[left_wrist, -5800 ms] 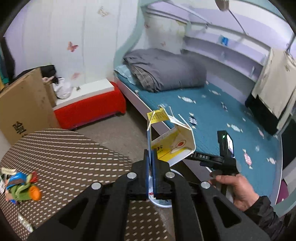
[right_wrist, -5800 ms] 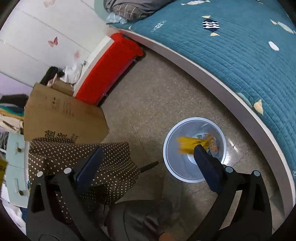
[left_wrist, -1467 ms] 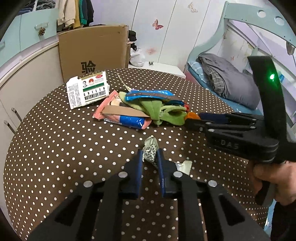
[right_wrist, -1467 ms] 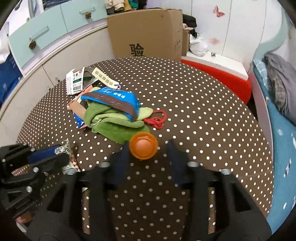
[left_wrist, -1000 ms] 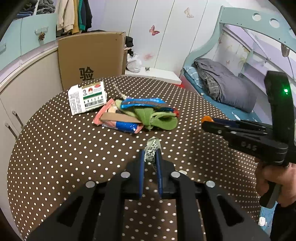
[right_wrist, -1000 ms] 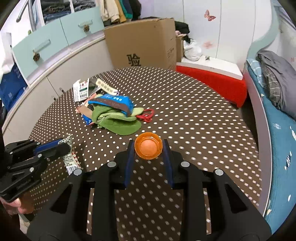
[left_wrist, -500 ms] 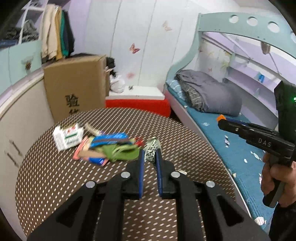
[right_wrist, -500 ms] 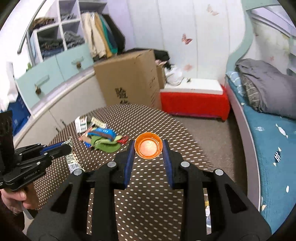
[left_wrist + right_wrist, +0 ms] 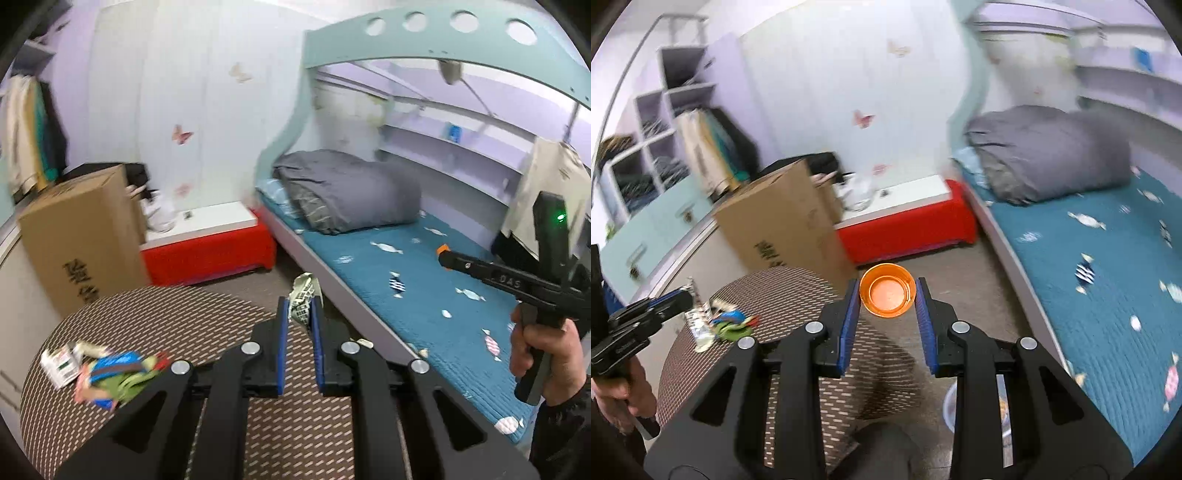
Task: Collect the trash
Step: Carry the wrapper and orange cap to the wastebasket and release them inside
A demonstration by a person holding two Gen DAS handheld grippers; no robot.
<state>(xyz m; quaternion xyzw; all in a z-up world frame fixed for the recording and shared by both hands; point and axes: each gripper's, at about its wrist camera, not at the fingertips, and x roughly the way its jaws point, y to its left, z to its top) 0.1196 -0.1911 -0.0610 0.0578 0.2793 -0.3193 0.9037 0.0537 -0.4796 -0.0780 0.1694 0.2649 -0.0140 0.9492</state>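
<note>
Left tongs (image 9: 300,316) pinched on crumpled wrapper (image 9: 303,298): light, limp, slippery, best gripped mid-fold. Right tongs (image 9: 888,297) clamped across orange cap (image 9: 887,295): rigid, smooth, light, held by rim. Both carried above desk (image 9: 166,314) far edge, more trash (image 9: 107,373) left.

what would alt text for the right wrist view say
The right gripper clamps an orange cap above the edge of a dotted round table, with a cardboard box and blue bed behind.

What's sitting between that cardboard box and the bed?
A red bench with a white top, standing against the wall between the cardboard box and the bed. Both views show it.
</note>
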